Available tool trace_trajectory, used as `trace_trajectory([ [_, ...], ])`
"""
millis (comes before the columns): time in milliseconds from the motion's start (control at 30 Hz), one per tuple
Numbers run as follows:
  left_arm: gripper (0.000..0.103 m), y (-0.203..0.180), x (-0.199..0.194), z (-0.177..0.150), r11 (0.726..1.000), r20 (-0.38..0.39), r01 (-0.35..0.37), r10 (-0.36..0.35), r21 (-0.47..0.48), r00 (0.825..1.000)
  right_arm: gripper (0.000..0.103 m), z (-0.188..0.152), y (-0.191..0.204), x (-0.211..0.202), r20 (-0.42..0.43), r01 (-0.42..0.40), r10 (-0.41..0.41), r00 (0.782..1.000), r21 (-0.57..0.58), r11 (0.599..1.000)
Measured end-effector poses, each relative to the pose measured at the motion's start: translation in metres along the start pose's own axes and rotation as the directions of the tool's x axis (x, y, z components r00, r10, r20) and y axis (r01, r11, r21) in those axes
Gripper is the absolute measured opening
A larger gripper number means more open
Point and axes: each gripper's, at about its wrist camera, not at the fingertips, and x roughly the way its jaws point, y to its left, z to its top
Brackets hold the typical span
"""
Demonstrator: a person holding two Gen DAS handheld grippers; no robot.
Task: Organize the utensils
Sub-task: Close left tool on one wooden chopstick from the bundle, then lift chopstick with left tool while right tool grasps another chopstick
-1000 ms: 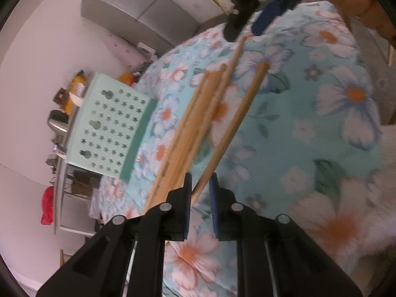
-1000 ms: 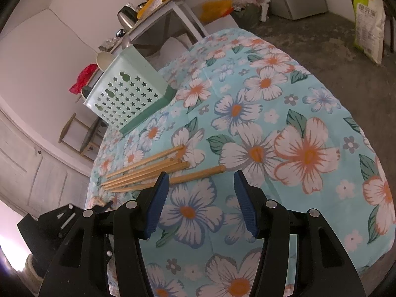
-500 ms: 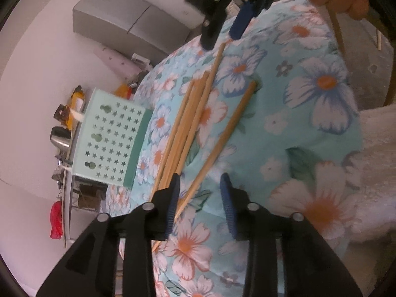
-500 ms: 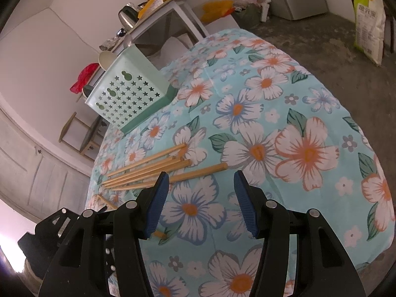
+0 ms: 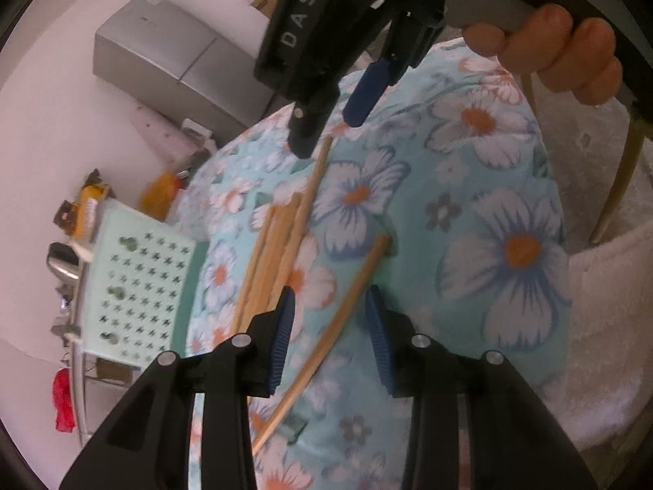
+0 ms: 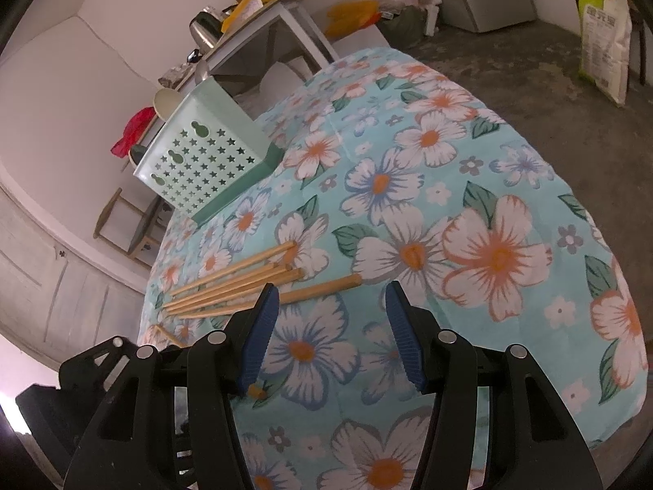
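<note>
Several wooden chopsticks [image 5: 273,257] lie bunched on the flowered tablecloth [image 5: 510,245]. One single chopstick [image 5: 351,298] lies apart to their right and runs between the jaws of my left gripper [image 5: 330,341], which is open; its pads do not touch the stick. In the right wrist view the bundle [image 6: 232,286] and the single chopstick [image 6: 322,288] lie just beyond my right gripper [image 6: 332,326], which is open with nothing in it. That gripper [image 5: 326,118] hangs over the bundle's far end in the left view. A mint-green star-punched basket [image 6: 204,163] stands at the table's far side.
A hand [image 5: 571,41] holds the right gripper. A chair leg [image 5: 620,188] and a white fluffy seat [image 5: 604,326] sit beside the table's edge. A side table with a kettle [image 6: 204,28], a grey fridge [image 5: 163,65] and a sack [image 6: 604,41] stand beyond.
My left gripper's jaws have widened from a narrow gap around the single chopstick, and the left gripper has shifted and rolled, with the right gripper now closer in its view. The right gripper has not moved.
</note>
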Motion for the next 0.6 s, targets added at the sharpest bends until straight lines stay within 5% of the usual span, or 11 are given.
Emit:
trace_trajectory([
  [200,0.014,-0.011,0.01,0.006,0.996,-0.006,0.074,-0.073,0.053,0.997,0.053,0.001,-0.003,0.001,-0.001,0.003,-0.003,1.0,0.006,1.0],
  [300,0.013,-0.011,0.01,0.008,0.995,-0.006,0.077,-0.077,0.068,0.997,0.053,0.001,-0.003,0.001,-0.002,0.004,-0.004,1.0,0.004,1.0],
  [600,0.01,-0.003,-0.013,0.015,0.997,0.043,-0.05,0.048,0.063,0.998,0.053,0.003,0.001,-0.01,0.04,-0.003,0.003,0.999,0.007,1.0],
])
